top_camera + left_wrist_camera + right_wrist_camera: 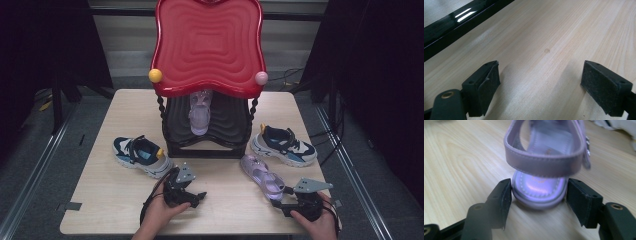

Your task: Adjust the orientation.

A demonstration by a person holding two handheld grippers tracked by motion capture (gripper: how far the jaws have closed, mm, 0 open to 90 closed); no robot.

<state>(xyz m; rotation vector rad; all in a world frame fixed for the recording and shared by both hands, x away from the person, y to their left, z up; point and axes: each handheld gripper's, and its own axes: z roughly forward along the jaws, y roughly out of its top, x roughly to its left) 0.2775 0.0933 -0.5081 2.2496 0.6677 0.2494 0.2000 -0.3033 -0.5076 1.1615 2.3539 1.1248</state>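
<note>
A: From the high view, what's the count?

B: Two lilac sandals and two navy sneakers. One sandal (pixel 200 113) sits on the lower tier of the red shelf (pixel 207 45) at twelve o'clock; the other sandal (pixel 263 176) lies on the table (pixel 115 200) at four o'clock. One sneaker (pixel 141 156) lies at nine, the other sneaker (pixel 283 145) at three. The left gripper (pixel 199 196) rests at six, the right gripper (pixel 278 204) at five, just beside the near sandal's end.

A: And the left gripper view?

B: Jaws spread wide over bare wood, nothing between them; the shelf's black base (pixel 456 22) crosses at eleven o'clock.

A: The right gripper view?

B: The sandal's rounded end (pixel 540 190) sits between the jaws, a pad on each side, close against it; I can't tell whether they press. Open table lies at nine.
</note>
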